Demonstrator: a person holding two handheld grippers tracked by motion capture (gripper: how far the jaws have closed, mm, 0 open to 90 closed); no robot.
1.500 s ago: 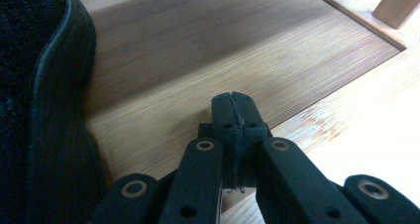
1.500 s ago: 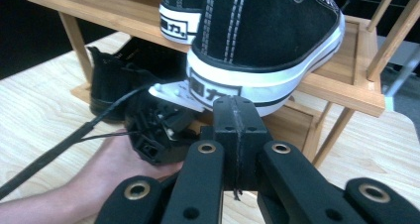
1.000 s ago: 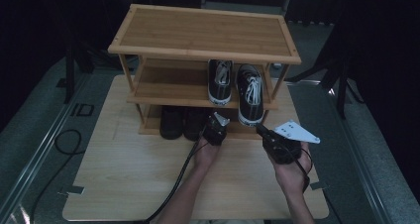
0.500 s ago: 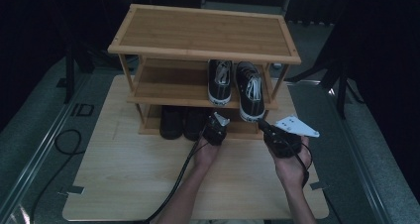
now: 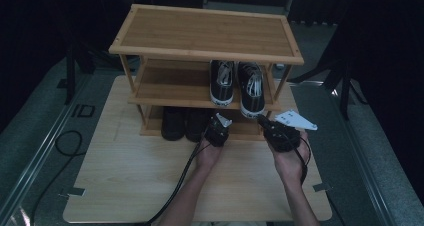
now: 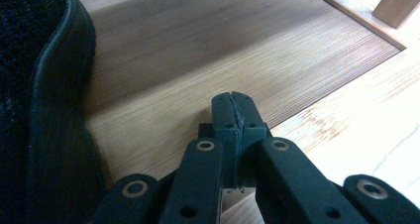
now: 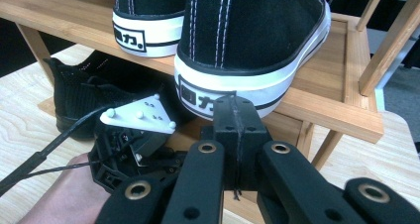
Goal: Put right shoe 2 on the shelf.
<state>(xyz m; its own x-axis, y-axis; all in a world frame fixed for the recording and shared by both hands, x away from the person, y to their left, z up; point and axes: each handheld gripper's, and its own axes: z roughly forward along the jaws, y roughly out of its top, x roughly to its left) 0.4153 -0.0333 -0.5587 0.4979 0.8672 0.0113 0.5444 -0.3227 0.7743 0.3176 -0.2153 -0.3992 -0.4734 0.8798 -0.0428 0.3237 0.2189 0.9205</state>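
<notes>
A three-tier bamboo shoe rack [image 5: 205, 36] stood toward the far edge of the wooden surface [image 5: 130, 181], its top tier bare. On the middle shelf [image 5: 170, 88], toward its right end, sat a pair of black canvas sneakers with white soles: the left sneaker [image 5: 222, 83] and the right sneaker [image 5: 251, 88] side by side, heels facing the person, the right one's heel jutting slightly past the shelf's front edge. On the bottom shelf [image 6: 198, 50] a pair of black knit shoes [image 5: 184, 123] rested near the middle, toes toward the back.

The left gripper [image 5: 218, 129] was held at the front edge of the bottom shelf, just beside the right-hand knit shoe [image 6: 44, 110]. Its jaws were clenched together with nothing between them, the tips poised over the bare bamboo of that shelf. Its black cable [image 5: 175, 186] trailed back along the forearm to the near edge of the surface.

The right gripper [image 5: 264, 122] was held in front of the rack's right end, pointing up at the heel of the right sneaker [image 7: 247, 40]. Its jaws too were pressed shut and empty, the tips just below the white heel strip with its printed label; whether they touched the sole could not be told. The grey three-cornered plate [image 5: 295, 120] on top of it pointed toward the right edge of the surface.
</notes>
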